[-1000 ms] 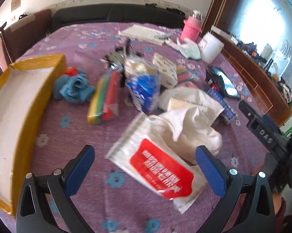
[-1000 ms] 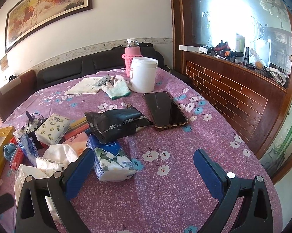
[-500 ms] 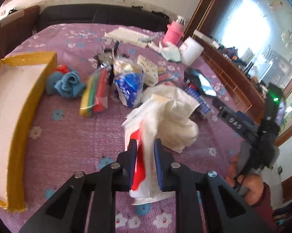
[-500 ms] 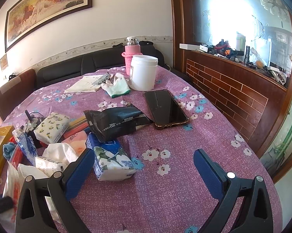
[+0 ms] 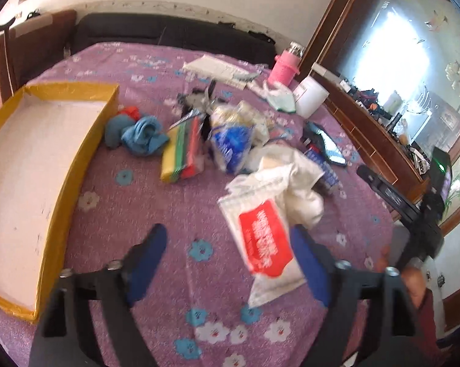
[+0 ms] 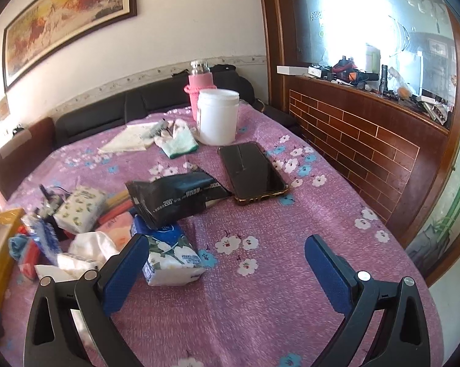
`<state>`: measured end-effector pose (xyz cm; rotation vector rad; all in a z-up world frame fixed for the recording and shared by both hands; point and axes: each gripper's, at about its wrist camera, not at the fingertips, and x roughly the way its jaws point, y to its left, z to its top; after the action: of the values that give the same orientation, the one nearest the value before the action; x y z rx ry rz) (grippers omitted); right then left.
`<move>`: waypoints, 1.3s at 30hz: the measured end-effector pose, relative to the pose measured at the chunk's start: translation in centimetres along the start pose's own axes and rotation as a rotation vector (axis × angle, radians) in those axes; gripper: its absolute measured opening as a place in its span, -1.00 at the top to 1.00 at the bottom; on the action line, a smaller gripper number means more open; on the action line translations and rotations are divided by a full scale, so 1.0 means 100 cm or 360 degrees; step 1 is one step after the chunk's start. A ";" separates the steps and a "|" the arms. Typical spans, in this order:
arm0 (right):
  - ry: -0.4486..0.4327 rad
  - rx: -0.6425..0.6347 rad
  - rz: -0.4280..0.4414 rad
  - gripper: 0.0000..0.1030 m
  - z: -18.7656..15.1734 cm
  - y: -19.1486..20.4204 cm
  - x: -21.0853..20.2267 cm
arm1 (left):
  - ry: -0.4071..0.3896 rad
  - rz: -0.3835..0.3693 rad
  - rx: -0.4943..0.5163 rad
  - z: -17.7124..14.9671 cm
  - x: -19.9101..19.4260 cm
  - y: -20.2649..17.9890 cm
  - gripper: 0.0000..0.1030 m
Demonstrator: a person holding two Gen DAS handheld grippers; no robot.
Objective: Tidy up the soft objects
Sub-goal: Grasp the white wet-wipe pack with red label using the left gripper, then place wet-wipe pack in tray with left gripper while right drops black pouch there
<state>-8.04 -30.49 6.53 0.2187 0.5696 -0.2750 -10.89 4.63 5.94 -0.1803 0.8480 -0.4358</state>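
My left gripper [image 5: 227, 238] hovers over the purple flowered tablecloth [image 5: 132, 214] with its jaws opening wide. A white packet with a red label [image 5: 263, 241], blurred, lies against the inner side of the right finger, and no pad presses on it. A crumpled white cloth [image 5: 297, 183] sits just behind the packet. Further back lie a blue cloth [image 5: 141, 134], a pack of coloured sponges [image 5: 181, 150] and a blue-and-white bag [image 5: 230, 143]. My right gripper [image 6: 227, 244] stands open and holds nothing, with a blue flowered tissue pack [image 6: 172, 253] beside its left finger.
A yellow-rimmed open box [image 5: 86, 150] stands at the left. In the right wrist view a black pouch [image 6: 178, 195], a phone [image 6: 251, 171], a white jar [image 6: 217, 116], a pink bottle [image 6: 201, 82] and a glove [image 6: 178, 139] lie further back. A hand [image 5: 413, 278] shows at the lower right.
The left gripper shut on the red-labelled packet and lifted it, then spread its jaws again; the packet now rests loose by the right finger. The right gripper has not moved.
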 end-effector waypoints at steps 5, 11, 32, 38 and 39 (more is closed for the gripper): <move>0.0082 0.0037 0.0059 -0.99 0.003 -0.034 -0.012 | 0.0109 -0.0031 0.0114 0.009 0.038 -0.030 -0.78; 0.0155 -0.0043 0.0051 -0.99 0.004 -0.053 -0.015 | 0.0301 -0.0071 0.0162 -0.002 0.080 -0.047 -0.07; 0.0804 0.0477 0.0487 -0.91 0.080 0.016 0.138 | -0.0016 -0.0148 -0.0111 0.001 -0.044 0.046 0.29; 0.0980 0.0511 0.0406 0.34 0.073 0.025 0.169 | -0.0075 -0.0105 -0.0154 0.006 -0.063 0.067 0.29; 0.0972 0.0517 0.0413 0.38 0.072 0.024 0.167 | -0.0086 -0.0104 -0.0170 0.006 -0.066 0.071 0.29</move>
<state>9.84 -33.49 3.43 0.6994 1.0895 -0.0399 -12.18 13.97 8.54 -0.3176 0.8142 -0.4449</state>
